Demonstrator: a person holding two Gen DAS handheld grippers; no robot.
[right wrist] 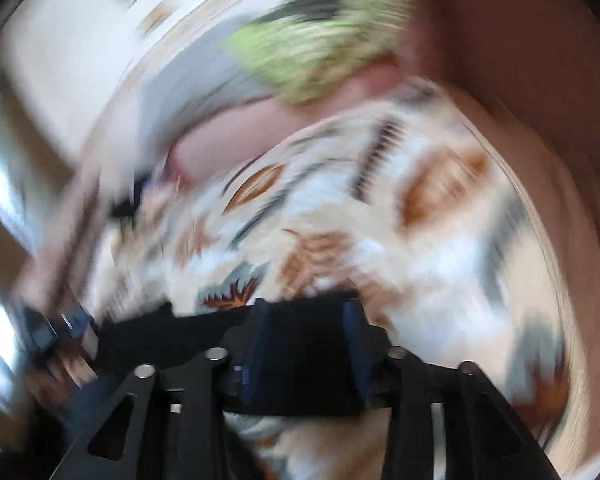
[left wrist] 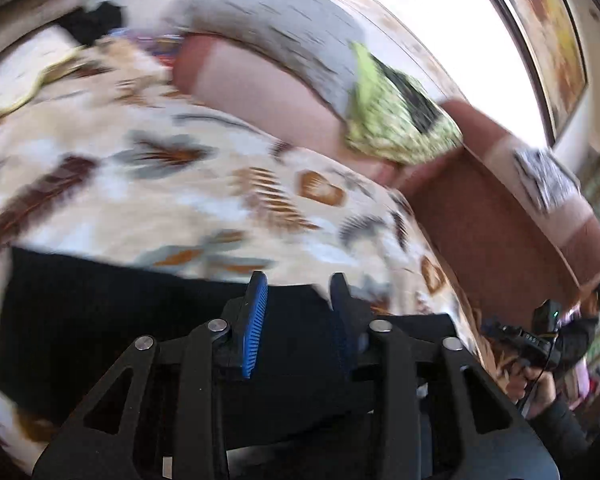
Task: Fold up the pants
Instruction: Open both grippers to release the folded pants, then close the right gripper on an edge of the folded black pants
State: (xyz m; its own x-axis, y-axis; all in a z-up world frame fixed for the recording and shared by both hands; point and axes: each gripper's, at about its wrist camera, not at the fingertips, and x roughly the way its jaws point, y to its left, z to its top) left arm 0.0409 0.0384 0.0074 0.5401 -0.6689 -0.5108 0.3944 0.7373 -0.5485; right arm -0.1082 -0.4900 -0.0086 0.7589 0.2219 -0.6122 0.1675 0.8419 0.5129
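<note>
Two claws at the black pants' [left wrist: 100, 320] edge on the patterned bed cover [left wrist: 160, 200]. Left claw [left wrist: 300, 320] spread, cloth just below; right claw [right wrist: 310, 344] pinching cloth. Long axis runs leftward.

Two wrist fisheye views, both close above the bedspread [left wrist: 188, 200].

Each camera looks forward along its own hand-held gripper fingers, angled down at the bed from near range. Both views share the patterned bedspread, the black pants [left wrist: 100, 312] at the bottom edge, and the green pillow [left wrist: 396, 120] beyond. The right view is heavily blurred.
</note>
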